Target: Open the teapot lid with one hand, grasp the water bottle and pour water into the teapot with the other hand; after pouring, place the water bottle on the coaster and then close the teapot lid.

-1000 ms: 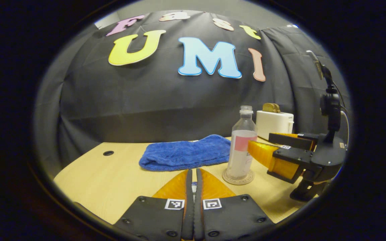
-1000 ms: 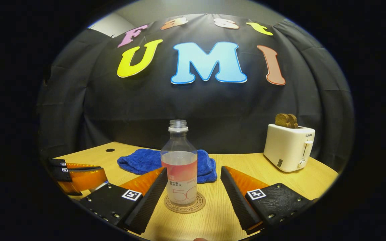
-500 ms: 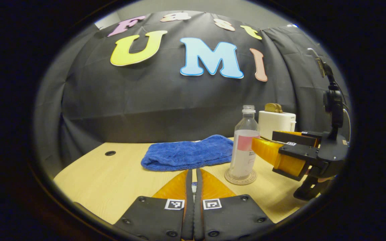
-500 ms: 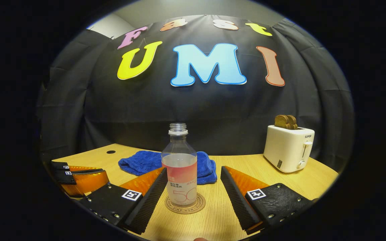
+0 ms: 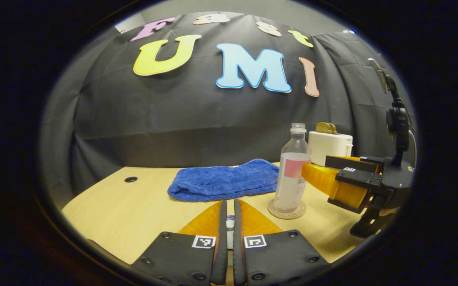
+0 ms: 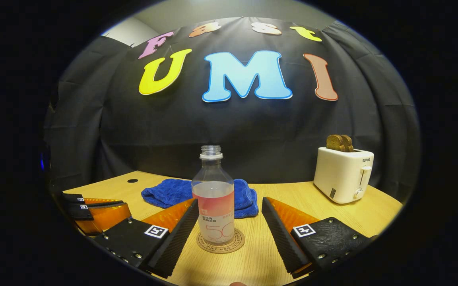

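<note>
The right gripper (image 6: 229,212) is held wide open, its two fingers spread to either side of the water bottle (image 6: 214,200) without touching it. Compared with a second ago, its spread is unchanged and the bottle is framed between the fingers much as before. The left gripper (image 5: 227,208) is held nearly closed, with a narrow slit between its fingers and something small and pale glimpsed low in the slit; what that is cannot be told. That slit is seen slightly wider than a second ago.

The uncapped bottle is stood upright on the round coaster (image 6: 220,243) on the wooden table (image 6: 261,254), with liquid up to about its middle. A blue towel (image 6: 165,192) is laid just behind the bottle.

In the left gripper view, the right gripper (image 5: 316,171) is seen from the side, with the near finger beside the bottle (image 5: 292,174), and the bottle is shifted a little to the right since the earlier frame. In the right gripper view, the left gripper (image 6: 94,208) is seen low at the left edge. A white toaster (image 6: 343,174) with bread in it is stood at the right, well apart from the bottle.
</note>
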